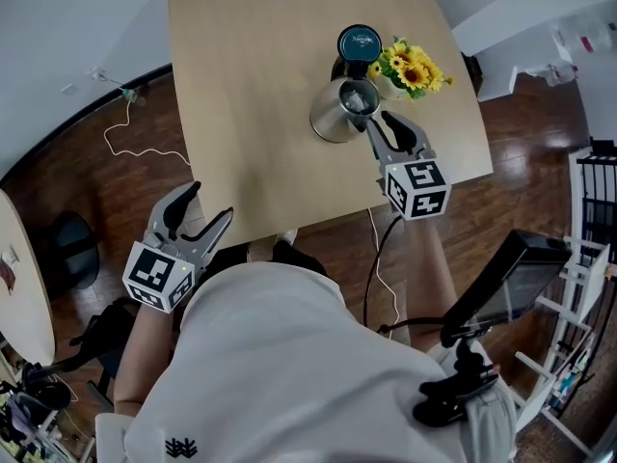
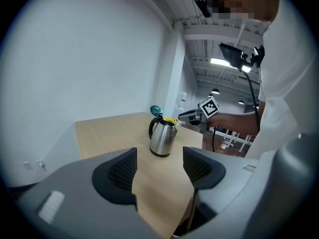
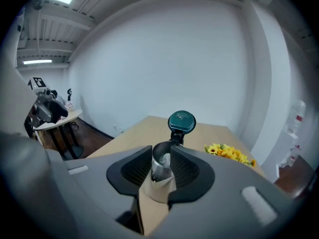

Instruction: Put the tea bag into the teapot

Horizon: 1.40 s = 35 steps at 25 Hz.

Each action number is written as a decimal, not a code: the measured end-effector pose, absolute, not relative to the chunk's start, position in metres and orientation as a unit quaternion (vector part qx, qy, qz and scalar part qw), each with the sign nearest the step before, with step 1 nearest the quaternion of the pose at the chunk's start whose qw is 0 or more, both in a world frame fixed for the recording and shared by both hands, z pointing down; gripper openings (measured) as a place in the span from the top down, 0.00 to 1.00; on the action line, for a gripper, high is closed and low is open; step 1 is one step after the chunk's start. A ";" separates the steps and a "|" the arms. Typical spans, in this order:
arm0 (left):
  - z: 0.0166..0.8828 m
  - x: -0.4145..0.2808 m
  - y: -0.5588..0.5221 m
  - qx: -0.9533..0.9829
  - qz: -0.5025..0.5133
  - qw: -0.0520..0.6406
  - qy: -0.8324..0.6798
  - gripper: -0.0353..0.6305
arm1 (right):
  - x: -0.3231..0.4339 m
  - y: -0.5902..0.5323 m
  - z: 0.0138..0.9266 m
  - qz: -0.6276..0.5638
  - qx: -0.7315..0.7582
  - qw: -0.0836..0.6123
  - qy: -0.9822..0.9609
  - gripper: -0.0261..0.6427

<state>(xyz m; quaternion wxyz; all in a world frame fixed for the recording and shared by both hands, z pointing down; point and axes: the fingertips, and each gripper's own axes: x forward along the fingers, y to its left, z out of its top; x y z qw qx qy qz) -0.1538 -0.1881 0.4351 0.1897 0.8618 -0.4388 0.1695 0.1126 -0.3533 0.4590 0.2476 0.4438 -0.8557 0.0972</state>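
The right gripper [image 1: 383, 128] hovers with its tips at the near rim of the pot [image 1: 337, 114], its jaws a little apart and gripping nothing. In the right gripper view, the gap of the right gripper [image 3: 162, 168] frames the open mouth of the pot [image 3: 158, 172]. A pale lump, which looks to be the bag [image 3: 164, 159], sits inside that mouth, just ahead of and below the tips. From the head view the bag [image 1: 358, 97] shows as a whitish patch within the pot's rim, clear of both jaws. The lid [image 1: 360, 40] stands flipped up on the far side of the pot from this gripper. The flowers [image 1: 413, 68] lie ahead of it and to its right, close beside the pot. The left gripper [image 1: 210, 203] is held off the near edge of the table [image 1: 260, 95], with its jaws wide apart and empty. In the left gripper view, only bare tabletop shows between the jaws of the left gripper [image 2: 159, 166]. There the pot [image 2: 161, 141] stands well ahead of it, with the right gripper [image 2: 188, 115] just beyond and to the right of the pot.
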 end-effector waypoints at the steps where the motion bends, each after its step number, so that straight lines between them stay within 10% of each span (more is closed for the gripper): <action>1: 0.438 -0.149 -0.185 0.861 0.173 0.193 -0.438 0.51 | 0.115 -0.342 0.460 0.101 0.445 0.240 -0.857 0.80; 13: 0.427 -0.086 -0.124 0.911 0.175 0.149 -0.342 0.51 | 0.151 -0.170 0.461 0.145 0.477 0.194 -0.845 0.80; 35: 0.398 -0.181 0.133 0.942 0.128 0.144 -0.275 0.51 | 0.066 0.158 0.388 0.129 0.582 0.150 -0.789 0.81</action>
